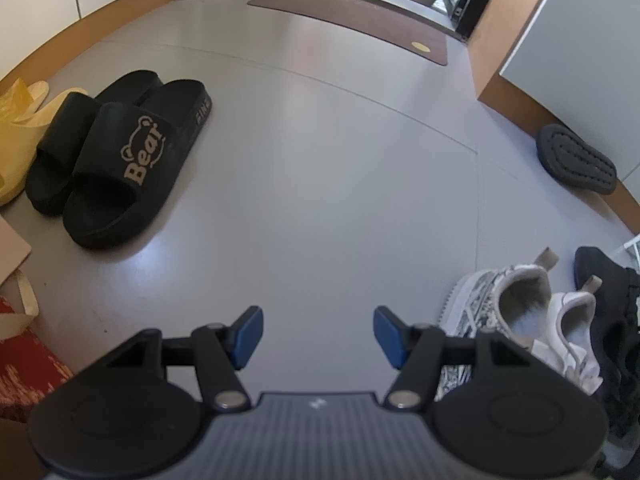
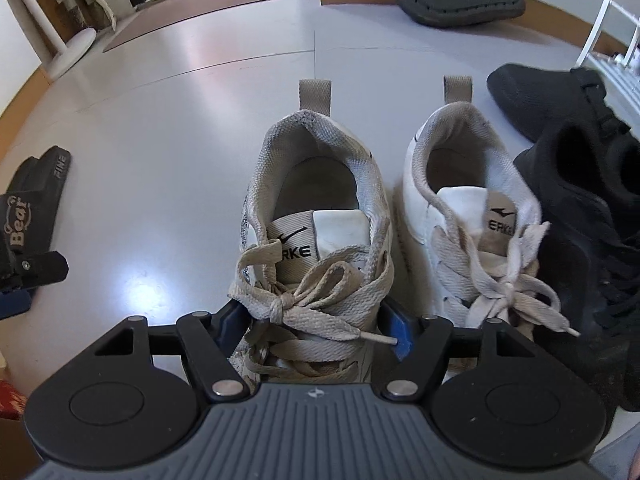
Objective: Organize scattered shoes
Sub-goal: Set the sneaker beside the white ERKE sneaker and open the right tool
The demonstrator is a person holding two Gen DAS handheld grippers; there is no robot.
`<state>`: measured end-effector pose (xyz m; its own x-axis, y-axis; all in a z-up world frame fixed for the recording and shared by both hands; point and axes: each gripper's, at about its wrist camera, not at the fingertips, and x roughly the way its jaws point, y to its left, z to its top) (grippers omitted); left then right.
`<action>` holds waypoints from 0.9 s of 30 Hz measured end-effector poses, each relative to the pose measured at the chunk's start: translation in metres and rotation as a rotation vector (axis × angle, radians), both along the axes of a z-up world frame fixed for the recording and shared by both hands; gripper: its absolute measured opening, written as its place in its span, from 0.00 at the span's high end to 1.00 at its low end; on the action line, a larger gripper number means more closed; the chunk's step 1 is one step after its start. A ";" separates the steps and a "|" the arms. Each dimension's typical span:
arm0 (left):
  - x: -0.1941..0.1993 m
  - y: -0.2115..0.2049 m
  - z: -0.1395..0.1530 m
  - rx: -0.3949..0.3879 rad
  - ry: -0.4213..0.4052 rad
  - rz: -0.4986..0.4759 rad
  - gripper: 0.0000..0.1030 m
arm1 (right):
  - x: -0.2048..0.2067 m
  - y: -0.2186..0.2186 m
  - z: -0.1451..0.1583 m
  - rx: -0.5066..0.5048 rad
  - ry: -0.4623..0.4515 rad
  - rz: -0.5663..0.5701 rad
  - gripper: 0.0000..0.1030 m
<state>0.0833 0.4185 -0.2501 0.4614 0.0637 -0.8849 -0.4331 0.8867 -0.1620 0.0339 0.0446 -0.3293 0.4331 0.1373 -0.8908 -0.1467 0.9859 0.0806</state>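
Grey tiled floor [image 1: 320,168] carries everything; brown doormat [image 1: 352,20] lies at its far edge by the doorway. Right gripper [image 2: 316,328] tilts steeply down over the left white sneaker [image 2: 316,216], blue pads either side of its laced midfoot, right pad at the shoe's side, left pad mostly hidden behind the laces, so cannot tell if they press or just straddle it. That sneaker's long axis runs away from the gripper, heel and pull tab pointing to the far side, toe under the gripper. Right white sneaker [image 2: 472,208] sits just beside it, parallel, same heading. Black sneakers [image 2: 580,200] crowd against its right side near a white rack [image 2: 600,20]. Left gripper [image 1: 318,336] also pitched down, jaws apart with nothing between them, only bare floor. Black Bear slides [image 1: 120,160] sit as a pair at the floor's left side, touching, toes toward the gripper, beside a yellow slide [image 1: 24,136]. A dark slipper [image 1: 576,160] lies sole-up against the right wall's skirting.
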 end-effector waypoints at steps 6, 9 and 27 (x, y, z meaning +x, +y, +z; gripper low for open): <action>0.023 -0.006 -0.016 -0.020 -0.010 0.010 0.38 | 0.000 -0.002 0.003 -0.019 0.006 -0.002 0.28; 0.027 -0.012 -0.025 -0.031 -0.022 0.009 0.38 | 0.005 0.001 0.002 -0.014 0.016 0.018 0.26; -0.015 -0.092 0.014 -0.041 -0.022 -0.017 0.38 | 0.000 0.007 0.010 -0.079 -0.027 0.012 0.34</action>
